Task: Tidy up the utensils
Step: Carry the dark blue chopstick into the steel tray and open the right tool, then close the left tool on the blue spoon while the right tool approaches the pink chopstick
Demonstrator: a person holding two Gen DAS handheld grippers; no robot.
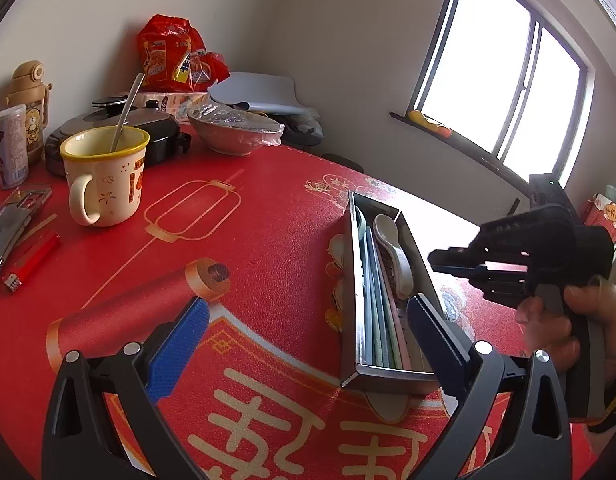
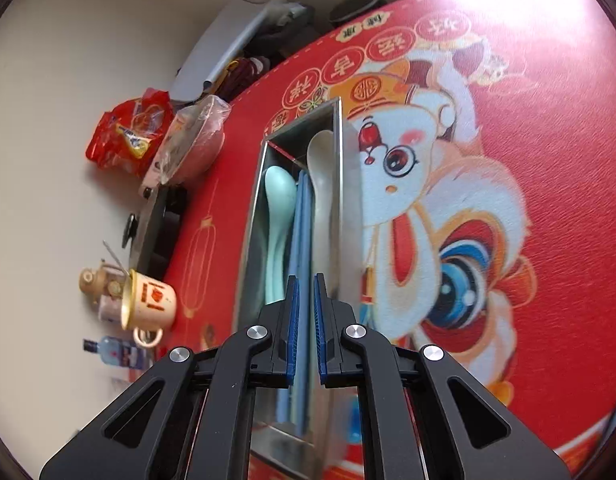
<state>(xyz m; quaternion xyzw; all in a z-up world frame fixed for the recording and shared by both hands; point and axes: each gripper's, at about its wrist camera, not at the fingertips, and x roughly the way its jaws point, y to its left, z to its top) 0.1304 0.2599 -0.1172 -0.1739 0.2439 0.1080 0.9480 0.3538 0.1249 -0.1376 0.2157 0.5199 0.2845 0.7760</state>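
Note:
A long steel utensil box (image 1: pixel 352 280) (image 2: pixel 252 208) lies on the red tablecloth. It holds a white spoon (image 1: pixel 394 246) (image 2: pixel 323 184), a mint-green spoon (image 2: pixel 278 216) and blue chopsticks (image 2: pixel 302 232). My left gripper (image 1: pixel 308 316) is open and empty above the cloth, its right finger (image 1: pixel 432 332) over the box's near end. My right gripper (image 2: pixel 306 320) hovers over the box with its jaws narrowly apart, and the blue chopsticks show through the gap. I cannot tell whether it grips them. It also shows from the side in the left wrist view (image 1: pixel 468 264), held in a hand.
A cream mug (image 1: pixel 104 176) (image 2: pixel 150 302) with a metal spoon (image 1: pixel 126 108) stands at the left. Behind it are a dark pan (image 1: pixel 108 128), a wrapped bowl (image 1: pixel 236 130), red snack bags (image 1: pixel 176 56), a bottle (image 1: pixel 28 108). A lighter (image 1: pixel 32 260) lies on the cloth.

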